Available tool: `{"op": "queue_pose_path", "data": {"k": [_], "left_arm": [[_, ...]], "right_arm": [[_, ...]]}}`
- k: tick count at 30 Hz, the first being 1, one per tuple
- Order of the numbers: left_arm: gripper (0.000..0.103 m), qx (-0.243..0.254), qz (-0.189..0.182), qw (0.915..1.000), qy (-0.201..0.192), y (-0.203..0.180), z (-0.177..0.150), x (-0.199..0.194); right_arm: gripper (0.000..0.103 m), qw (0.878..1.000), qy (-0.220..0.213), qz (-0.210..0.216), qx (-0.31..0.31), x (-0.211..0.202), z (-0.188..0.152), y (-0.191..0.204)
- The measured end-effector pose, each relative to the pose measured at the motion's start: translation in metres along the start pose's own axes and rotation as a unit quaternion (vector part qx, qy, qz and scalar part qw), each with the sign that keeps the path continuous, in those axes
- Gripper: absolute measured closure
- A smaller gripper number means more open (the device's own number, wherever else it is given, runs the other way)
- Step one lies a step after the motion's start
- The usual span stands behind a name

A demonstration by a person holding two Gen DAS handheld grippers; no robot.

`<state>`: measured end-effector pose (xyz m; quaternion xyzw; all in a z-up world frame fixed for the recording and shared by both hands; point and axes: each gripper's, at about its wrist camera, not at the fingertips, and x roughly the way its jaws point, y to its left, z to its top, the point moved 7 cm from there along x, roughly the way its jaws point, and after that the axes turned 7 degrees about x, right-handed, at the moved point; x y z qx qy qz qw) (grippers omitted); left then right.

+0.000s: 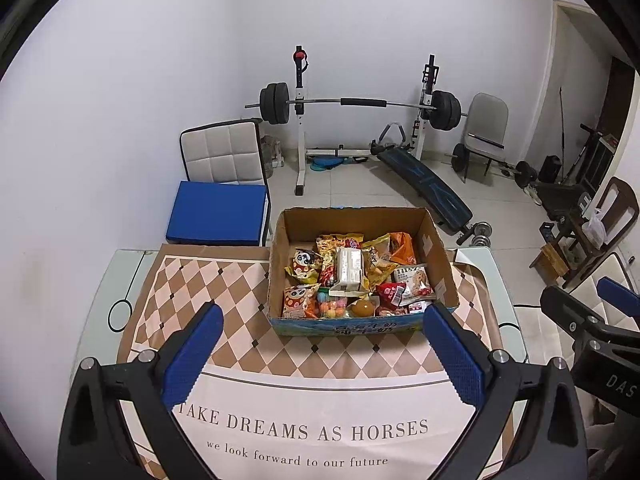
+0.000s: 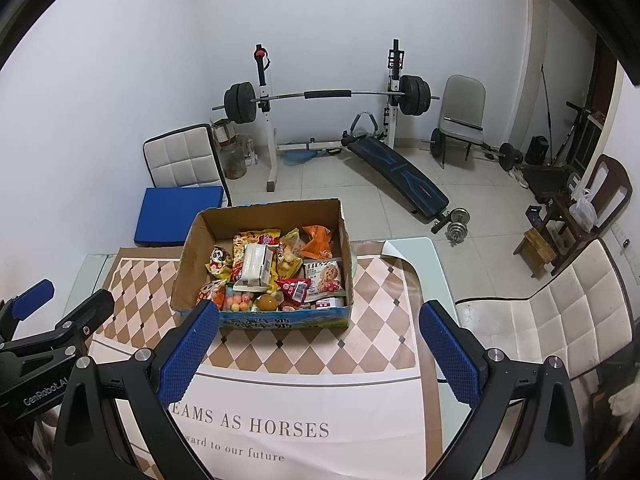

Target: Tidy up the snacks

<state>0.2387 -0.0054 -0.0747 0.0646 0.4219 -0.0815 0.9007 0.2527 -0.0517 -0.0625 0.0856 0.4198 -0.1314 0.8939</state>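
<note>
An open cardboard box (image 1: 438,258) (image 2: 188,264) stands on the table mat, filled with several snack packets. On top lies a white pack (image 1: 350,270) (image 2: 256,266); a cookie packet (image 1: 414,280) (image 2: 324,276) and an orange jelly cup (image 1: 364,307) (image 2: 267,303) sit near the front. My left gripper (image 1: 324,354) hovers open over the mat, short of the box's front, holding nothing. My right gripper (image 2: 318,354) is open and empty too, just before the box's front wall. Each gripper shows at the edge of the other's view.
The checkered mat (image 1: 224,280) (image 2: 384,280) with printed text covers a glass table. A chair with a blue cushion (image 1: 218,212) stands behind the table on the left, a white chair (image 2: 560,312) to the right. A barbell rack (image 1: 348,104) and bench fill the floor beyond.
</note>
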Motion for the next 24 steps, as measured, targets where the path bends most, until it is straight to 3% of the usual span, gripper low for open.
{"op": "queue_pose_path", "data": {"k": [24], "left_arm": [[0.0, 0.008, 0.002, 0.9999, -0.008, -0.003, 0.007, -0.008]], "right_arm": [[0.001, 1.0, -0.004, -0.008, 0.01, -0.01, 0.0, -0.007]]}}
